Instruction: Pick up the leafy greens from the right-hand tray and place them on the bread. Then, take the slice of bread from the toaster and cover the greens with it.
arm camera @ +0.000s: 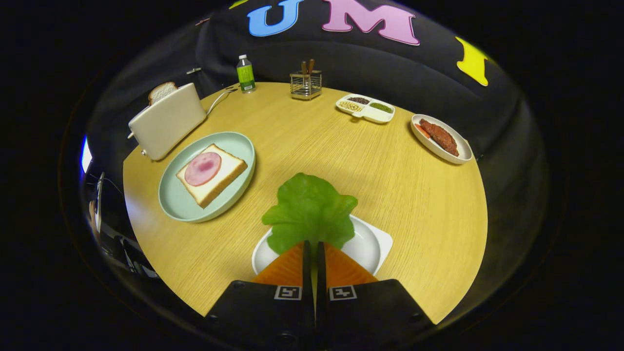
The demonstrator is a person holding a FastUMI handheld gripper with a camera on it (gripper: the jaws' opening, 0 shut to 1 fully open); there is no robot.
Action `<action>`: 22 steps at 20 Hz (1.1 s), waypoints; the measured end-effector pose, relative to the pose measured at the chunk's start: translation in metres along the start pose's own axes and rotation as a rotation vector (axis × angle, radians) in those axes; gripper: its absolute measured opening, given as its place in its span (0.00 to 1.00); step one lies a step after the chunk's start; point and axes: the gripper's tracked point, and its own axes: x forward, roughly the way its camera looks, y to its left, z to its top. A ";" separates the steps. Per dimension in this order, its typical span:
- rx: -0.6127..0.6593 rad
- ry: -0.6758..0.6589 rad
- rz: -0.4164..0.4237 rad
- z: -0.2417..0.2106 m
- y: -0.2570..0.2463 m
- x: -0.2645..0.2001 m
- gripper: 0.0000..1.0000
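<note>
My gripper is shut on the stem end of the green leafy lettuce, which spreads out just ahead of the fingers and hangs over the white tray beneath them. Beyond and to the left, a slice of bread topped with a pink round of ham lies on a pale green plate. Behind that plate stands a cream toaster with a second bread slice sticking out of its slot.
The round wooden table also carries a green-labelled bottle, a wire utensil holder, a divided white dish of grains and an oval white dish of reddish meat, all along the far side.
</note>
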 end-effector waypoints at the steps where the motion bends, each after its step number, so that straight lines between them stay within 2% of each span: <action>1: 0.001 -0.023 -0.010 0.007 0.000 -0.008 0.06; 7: 0.041 -0.145 -0.036 0.049 0.020 -0.059 0.06; 12: 0.026 -0.207 -0.007 0.090 0.060 -0.083 0.06; 19: 0.022 -0.250 0.077 0.142 0.138 -0.073 0.06; 22: 0.008 -0.230 0.106 0.147 0.165 -0.055 0.06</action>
